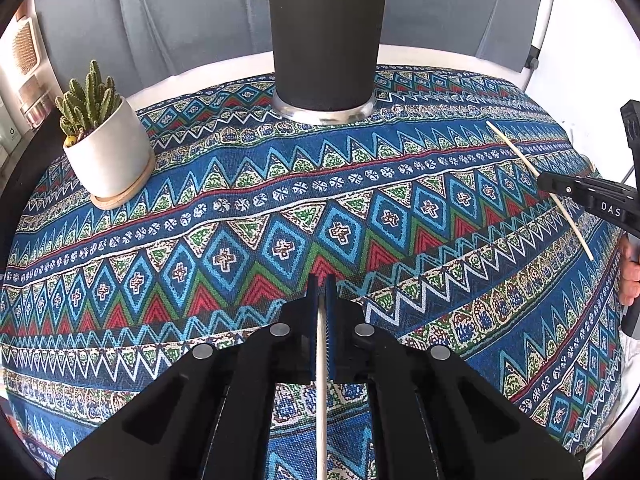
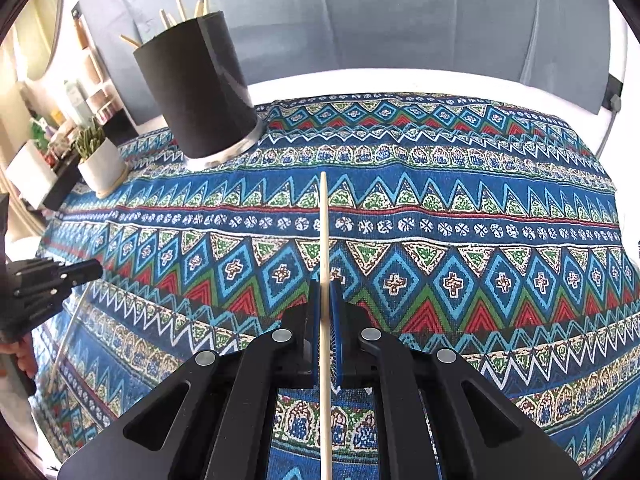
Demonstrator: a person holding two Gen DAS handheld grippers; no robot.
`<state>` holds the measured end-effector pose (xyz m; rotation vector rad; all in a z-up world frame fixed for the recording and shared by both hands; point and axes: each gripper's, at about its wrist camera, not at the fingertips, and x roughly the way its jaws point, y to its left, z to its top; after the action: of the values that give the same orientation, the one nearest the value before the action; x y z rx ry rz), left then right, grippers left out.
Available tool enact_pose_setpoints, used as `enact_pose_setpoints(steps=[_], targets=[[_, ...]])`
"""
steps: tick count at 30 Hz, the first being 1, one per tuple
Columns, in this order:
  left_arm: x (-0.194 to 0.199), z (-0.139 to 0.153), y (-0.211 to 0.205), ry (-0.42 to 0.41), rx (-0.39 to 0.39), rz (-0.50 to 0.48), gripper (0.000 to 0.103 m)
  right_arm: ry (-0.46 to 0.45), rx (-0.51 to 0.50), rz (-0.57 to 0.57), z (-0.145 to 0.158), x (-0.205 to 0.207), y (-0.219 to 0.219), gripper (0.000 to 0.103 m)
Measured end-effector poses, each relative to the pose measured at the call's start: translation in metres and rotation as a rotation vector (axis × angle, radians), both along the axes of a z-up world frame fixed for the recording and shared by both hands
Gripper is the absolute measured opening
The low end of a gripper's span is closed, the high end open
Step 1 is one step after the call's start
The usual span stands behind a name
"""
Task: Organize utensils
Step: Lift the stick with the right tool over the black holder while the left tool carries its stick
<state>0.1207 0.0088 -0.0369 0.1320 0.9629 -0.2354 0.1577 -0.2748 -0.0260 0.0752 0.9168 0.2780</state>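
Observation:
My left gripper [image 1: 321, 280] is shut on a pale wooden chopstick [image 1: 321, 392] that runs back under the camera, above the patterned cloth. The black utensil holder [image 1: 326, 36] stands straight ahead at the table's far side. My right gripper [image 2: 325, 284] is shut on a second chopstick [image 2: 324, 232] that points forward past the fingertips. In the right wrist view the holder [image 2: 200, 88] stands at the far left with several chopsticks [image 2: 180, 6] sticking out. The right gripper [image 1: 548, 182] also shows in the left wrist view with its chopstick [image 1: 516, 150]. The left gripper [image 2: 94, 270] shows at the left edge.
A cactus in a white pot [image 1: 106, 148] stands on the cloth [image 1: 240, 208] at the far left; it also shows in the right wrist view [image 2: 100, 164]. A grey upholstered backrest [image 2: 380, 20] rises behind the table. Shelves with bottles [image 2: 60, 120] stand at the left.

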Motion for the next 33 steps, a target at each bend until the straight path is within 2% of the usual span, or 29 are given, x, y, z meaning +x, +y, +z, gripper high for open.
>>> enact_pose_setpoints(steps=[9,14,20,24,33], targets=[[0.003,0.029,0.011,-0.051,-0.022,-0.001,0.003,-0.016,0.054,0.002,0.009,0.000,-0.003,0.005],[0.004,0.050,0.010,-0.118,-0.026,0.014,0.003,-0.055,0.090,0.019,0.027,-0.004,0.000,0.005],[-0.010,0.083,0.017,-0.233,-0.120,-0.004,0.003,-0.141,0.132,0.054,0.064,-0.014,0.011,0.005],[-0.017,0.102,0.023,-0.282,-0.210,-0.014,0.003,-0.199,0.151,0.077,0.086,-0.024,0.020,0.005],[-0.021,0.136,0.027,-0.364,-0.270,-0.036,0.003,-0.291,0.193,0.112,0.123,-0.037,0.038,0.005]])
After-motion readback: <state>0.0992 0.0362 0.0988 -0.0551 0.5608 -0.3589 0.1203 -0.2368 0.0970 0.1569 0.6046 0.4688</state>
